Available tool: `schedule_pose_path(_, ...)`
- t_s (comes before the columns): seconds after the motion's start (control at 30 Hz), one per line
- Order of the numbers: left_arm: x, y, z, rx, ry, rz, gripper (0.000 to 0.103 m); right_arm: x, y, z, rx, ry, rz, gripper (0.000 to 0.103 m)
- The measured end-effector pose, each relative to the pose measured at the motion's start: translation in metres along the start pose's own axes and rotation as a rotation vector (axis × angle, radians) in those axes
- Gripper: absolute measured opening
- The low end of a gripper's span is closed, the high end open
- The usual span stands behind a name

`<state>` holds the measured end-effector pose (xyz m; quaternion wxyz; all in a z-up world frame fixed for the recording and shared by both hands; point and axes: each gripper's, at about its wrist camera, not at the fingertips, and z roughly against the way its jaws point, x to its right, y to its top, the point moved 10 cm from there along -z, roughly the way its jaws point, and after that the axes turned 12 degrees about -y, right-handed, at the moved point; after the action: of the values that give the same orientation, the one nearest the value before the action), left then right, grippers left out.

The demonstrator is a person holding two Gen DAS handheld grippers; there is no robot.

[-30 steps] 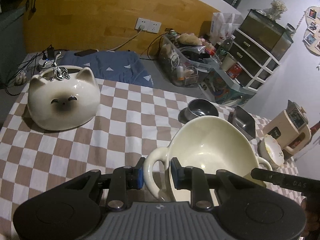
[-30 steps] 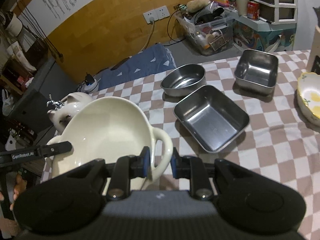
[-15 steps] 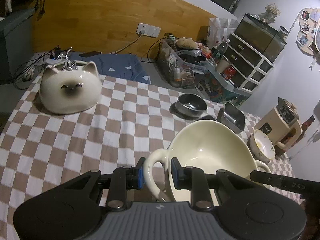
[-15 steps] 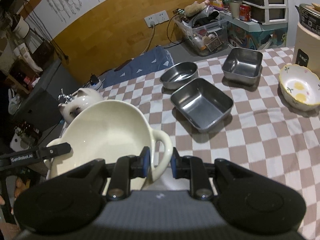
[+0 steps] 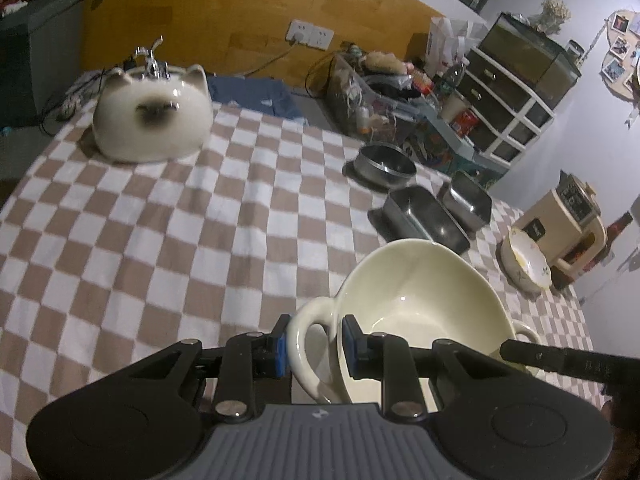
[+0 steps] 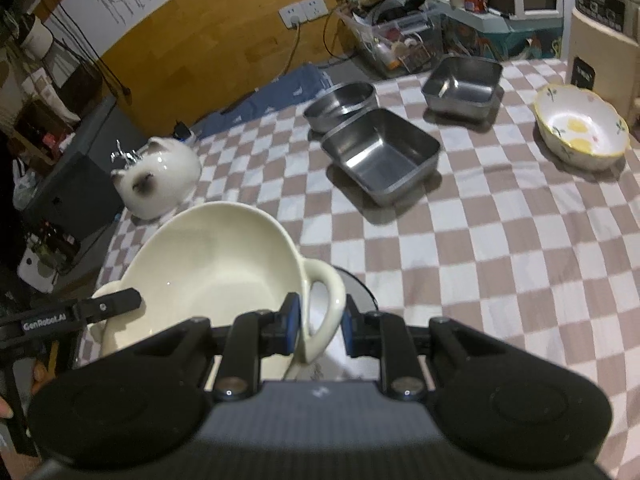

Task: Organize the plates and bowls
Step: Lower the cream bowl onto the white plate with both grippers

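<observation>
A cream two-handled bowl (image 5: 420, 292) (image 6: 208, 256) hangs above the checkered tablecloth (image 5: 200, 220), carried between both grippers. My left gripper (image 5: 312, 340) is shut on the bowl's left loop handle. My right gripper (image 6: 318, 320) is shut on the opposite loop handle. Each view shows the other gripper's black finger at the far handle. Beyond it, a round steel bowl (image 6: 340, 104), a square steel pan (image 6: 380, 156) and a second steel pan (image 6: 462, 82) stand in a cluster. A flower-patterned bowl (image 6: 580, 124) sits at the right.
A white cat-shaped ceramic pot (image 5: 152, 116) stands at the far left corner. A beige cooker (image 5: 568, 216) is behind the flowered bowl. The edge of a dark round object (image 6: 360, 288) shows under the held bowl. Cluttered bins and drawers lie beyond the table.
Both grippers have drawn back from the far side with the bowl still held. The cat pot and steel pans now look smaller and farther away.
</observation>
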<state>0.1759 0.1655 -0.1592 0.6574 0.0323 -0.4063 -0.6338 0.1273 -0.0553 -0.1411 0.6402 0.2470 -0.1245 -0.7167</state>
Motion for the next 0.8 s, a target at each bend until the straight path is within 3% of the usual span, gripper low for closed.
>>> schedule_pose_path(0.53,-0.011,-0.040,-0.022,-0.074,-0.007,0.032,0.027,0.018,-0.034,-0.016,-0.125,-0.049,-0.029,0.025)
schedule_pose_path(0.8,-0.017,-0.042,-0.036,-0.095,0.002,0.038,0.029,0.023,-0.037,-0.026,-0.157,-0.061,-0.028,0.024)
